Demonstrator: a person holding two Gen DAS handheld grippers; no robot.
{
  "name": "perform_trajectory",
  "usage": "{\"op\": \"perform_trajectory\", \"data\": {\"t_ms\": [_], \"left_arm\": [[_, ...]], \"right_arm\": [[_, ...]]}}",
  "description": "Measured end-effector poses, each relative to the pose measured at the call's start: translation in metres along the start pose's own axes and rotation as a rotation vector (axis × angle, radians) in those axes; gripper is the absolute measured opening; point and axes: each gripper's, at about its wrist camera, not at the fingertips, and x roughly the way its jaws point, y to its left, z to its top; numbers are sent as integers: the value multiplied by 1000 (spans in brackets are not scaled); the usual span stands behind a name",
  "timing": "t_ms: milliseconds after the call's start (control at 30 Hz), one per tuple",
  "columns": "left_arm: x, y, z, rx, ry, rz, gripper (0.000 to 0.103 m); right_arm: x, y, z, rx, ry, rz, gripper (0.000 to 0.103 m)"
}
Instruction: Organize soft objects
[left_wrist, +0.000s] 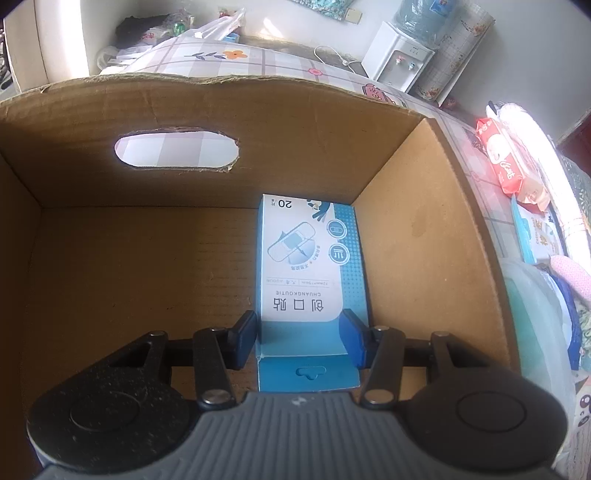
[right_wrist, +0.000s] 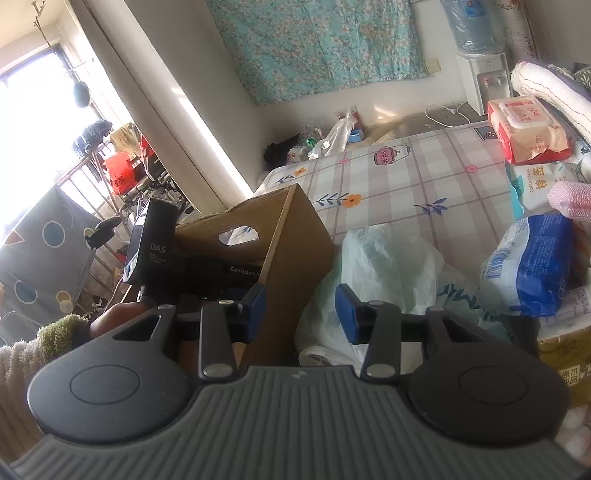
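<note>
A blue and white plaster box (left_wrist: 306, 258) lies lengthwise inside the open cardboard box (left_wrist: 110, 110), close to its right wall. My left gripper (left_wrist: 300, 339) reaches down into the carton, with its blue pads against both long sides of the plaster box at its near end. In the right wrist view the cardboard box (right_wrist: 295, 240) stands on the checked bedsheet (right_wrist: 406, 177). My right gripper (right_wrist: 301, 310) hovers open beside the carton's outer wall, with nothing between its fingers. A pale plastic bag (right_wrist: 380, 266) lies right behind it.
A red wet-wipes pack (right_wrist: 524, 129), a white cotton tissue pack (right_wrist: 543, 184), a blue and white tissue pack (right_wrist: 535, 262) and a pink cloth (right_wrist: 569, 199) lie to the right. A hand in a fluffy sleeve (right_wrist: 55, 332) holds the left tool. A water dispenser (right_wrist: 484, 81) stands by the wall.
</note>
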Motion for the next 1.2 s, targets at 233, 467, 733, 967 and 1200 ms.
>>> {"op": "perform_trajectory", "data": {"t_ms": [233,467,733,967,1200], "left_arm": [[-16,0,-5,-48,-30,-1,66],[-96,5,-19,-69,-190,-12,71],[-178,-59,-12,20,-380,-49,75],[-133,-196,18,195,-140,-249,81],[-13,-297,33,182,118,-269,73]], "right_arm": [[-10,-11,-21,37,-1,-30,42],[-40,-32,-31,28,-49,-84,44],[-89,-72,-12,-1,-139,-161,44],[-128,-145,43,86,-220,-217,47],[-97,-251,81,365,-128,-223,47]]}}
